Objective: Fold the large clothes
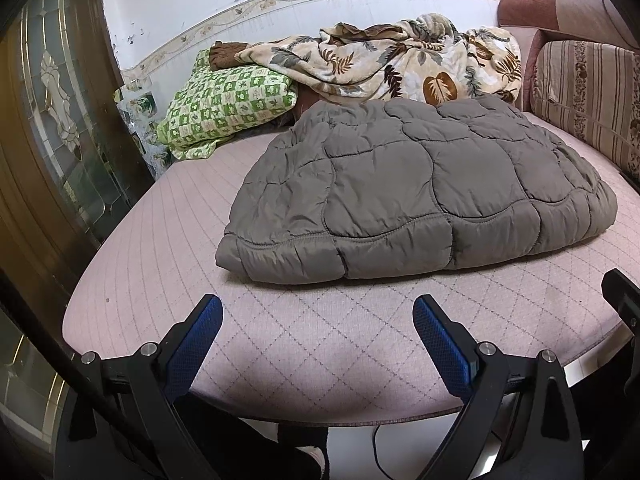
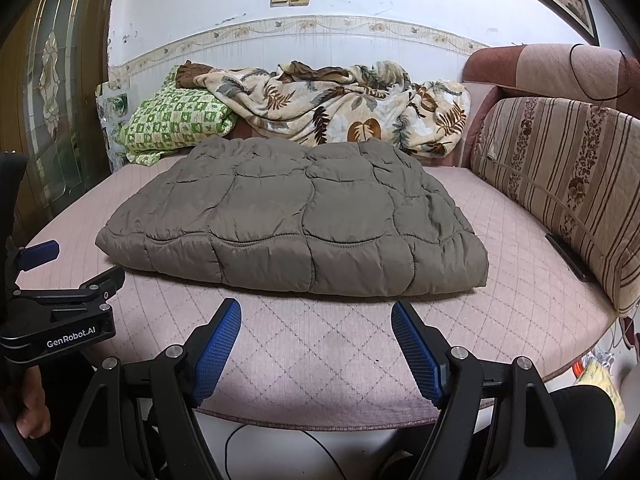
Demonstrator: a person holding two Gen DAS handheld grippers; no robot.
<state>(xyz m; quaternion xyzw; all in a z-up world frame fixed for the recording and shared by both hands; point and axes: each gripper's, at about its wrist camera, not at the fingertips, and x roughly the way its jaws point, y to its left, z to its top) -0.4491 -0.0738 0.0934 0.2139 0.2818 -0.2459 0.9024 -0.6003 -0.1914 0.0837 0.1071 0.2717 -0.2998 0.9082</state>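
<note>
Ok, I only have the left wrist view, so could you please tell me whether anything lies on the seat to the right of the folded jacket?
Observer: Yes, a flat dark object lies at the foot of the striped cushion, apart from the quilted jacket.
Operator: Thank you. Is the right claw open?
Observer: Yes, the right claw is open and empty, short of the jacket's near edge.

Leaf blanket hides green quilt top corner.
</note>
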